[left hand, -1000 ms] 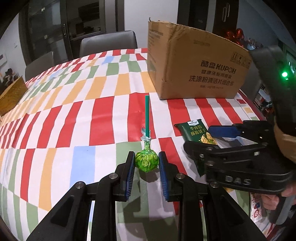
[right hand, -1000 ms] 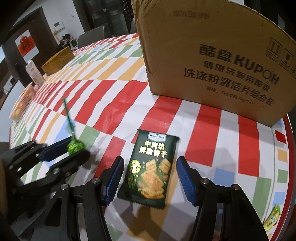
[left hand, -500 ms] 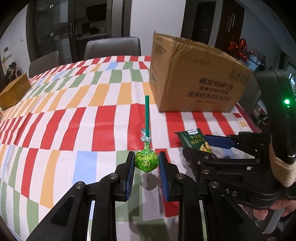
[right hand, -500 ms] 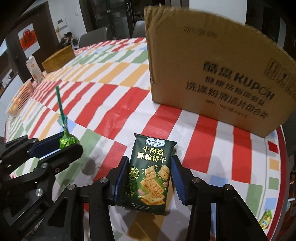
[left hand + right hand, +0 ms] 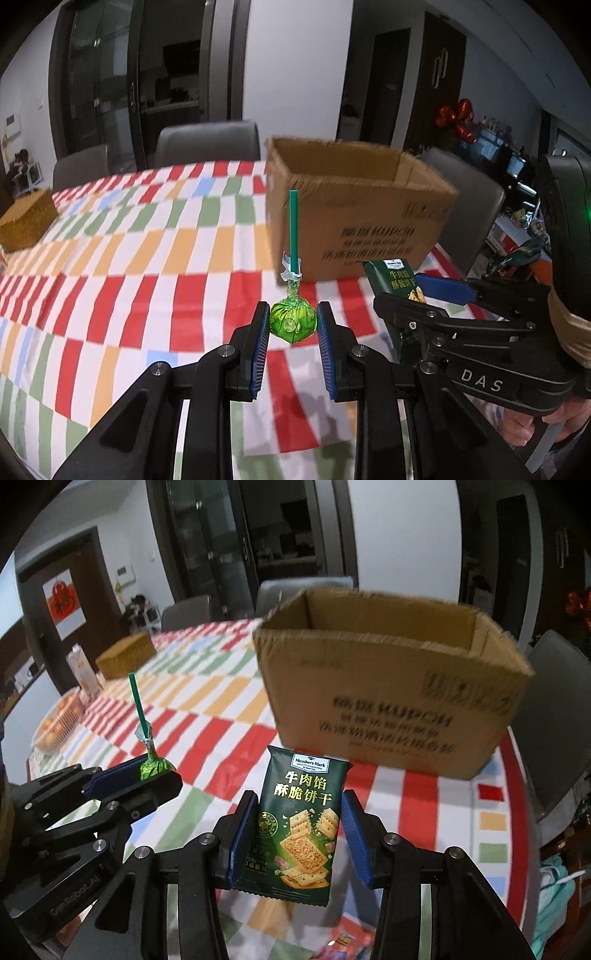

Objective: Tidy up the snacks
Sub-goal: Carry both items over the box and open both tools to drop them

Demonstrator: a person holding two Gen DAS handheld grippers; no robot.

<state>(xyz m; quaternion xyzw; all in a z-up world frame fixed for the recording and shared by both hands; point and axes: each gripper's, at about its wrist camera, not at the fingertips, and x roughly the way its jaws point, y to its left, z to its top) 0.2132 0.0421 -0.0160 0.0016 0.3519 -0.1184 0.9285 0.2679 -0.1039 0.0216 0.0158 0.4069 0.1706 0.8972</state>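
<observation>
Between the left gripper's [image 5: 292, 334] blue pads: a green foil-wrapped lollipop [image 5: 293, 325], head pinched on both sides, jaws narrow and clamped on it. Green stick points straight up, taped at the neck. Lollipop is off the table, in the air above the tablecloth [image 5: 110, 258].

Right gripper [image 5: 299, 834] holds a dark green cracker packet [image 5: 301, 819], upright, "Member's Mark" label at top, cracker picture on the lower half. Its jaws have just been closing and the pads now press the packet's two side edges; packet lifted clear of the table, bottom edge hanging free below the pads.

Both grippers sit side by side, near each other, not touching as far as visible. In the left wrist view the right gripper is at the right edge with the packet top poking up; a hand [image 5: 532, 424] grips its handle low right. In the right wrist view the left gripper is at the left with the lollipop sticking up.

Beyond both: open cardboard box [image 5: 391, 701] on the table, flaps up, dark printed text on its front, blurred. Inside not visible.

Tablecloth is white with red, orange, green, blue checks. Far left: woven basket [image 5: 125, 659], a carton [image 5: 83, 672], a bowl of orange fruit [image 5: 55, 723]. Grey chairs [image 5: 207, 142] behind the table. Some snack wrappers [image 5: 343, 939] at the near table edge, partly hidden.
</observation>
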